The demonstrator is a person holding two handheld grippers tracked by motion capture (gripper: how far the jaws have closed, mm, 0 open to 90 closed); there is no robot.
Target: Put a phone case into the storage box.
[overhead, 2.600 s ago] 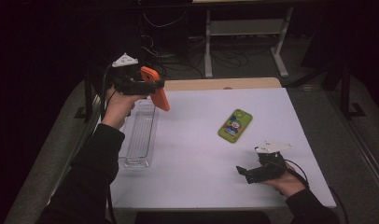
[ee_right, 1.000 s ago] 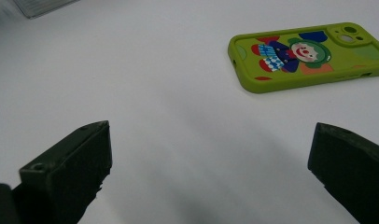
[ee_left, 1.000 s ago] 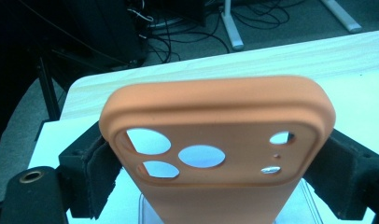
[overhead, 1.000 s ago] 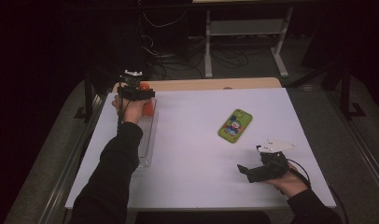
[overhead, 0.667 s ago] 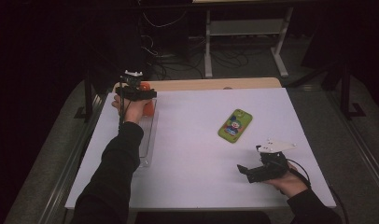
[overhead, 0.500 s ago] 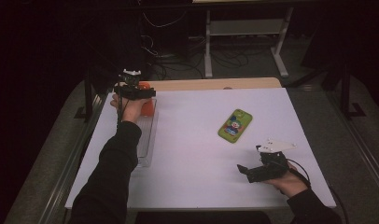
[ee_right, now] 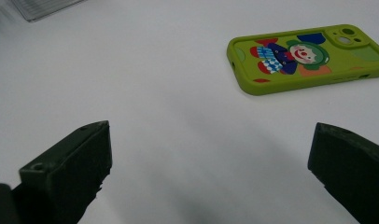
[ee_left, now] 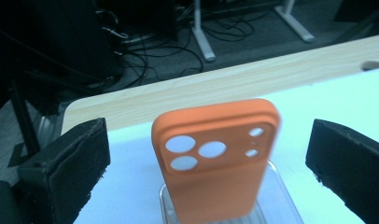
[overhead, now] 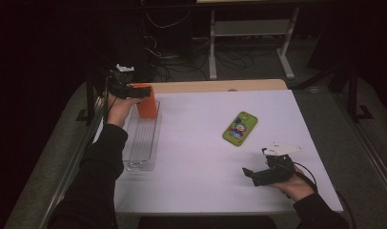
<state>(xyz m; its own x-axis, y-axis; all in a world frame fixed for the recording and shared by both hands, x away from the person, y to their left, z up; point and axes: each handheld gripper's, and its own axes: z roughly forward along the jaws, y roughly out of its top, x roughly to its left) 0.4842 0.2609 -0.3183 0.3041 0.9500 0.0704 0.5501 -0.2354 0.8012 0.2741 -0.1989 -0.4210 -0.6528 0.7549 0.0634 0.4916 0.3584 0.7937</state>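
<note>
An orange phone case [overhead: 146,101] [ee_left: 215,158] stands upright in the far end of a clear ribbed tray [overhead: 141,143] [ee_left: 277,205]. My left gripper [overhead: 134,90] [ee_left: 207,170] hovers just behind it. Its jaws have just been opening and now stand wide on either side of the case without touching it. A green phone case with a clown picture [overhead: 239,128] [ee_right: 306,56] lies flat at mid-table. My right gripper [overhead: 252,174] [ee_right: 208,172] rests low near the front right, open and holding nothing, pointing toward the green case.
The white tabletop [overhead: 201,157] ends in a wooden strip [overhead: 220,86] at the far side. Beyond it are desk legs and cables on a dark floor. The tray lies along the table's left edge.
My left gripper has let go of the orange case and lifted back a little, leaving the case standing in the tray. The right gripper has stayed put.
</note>
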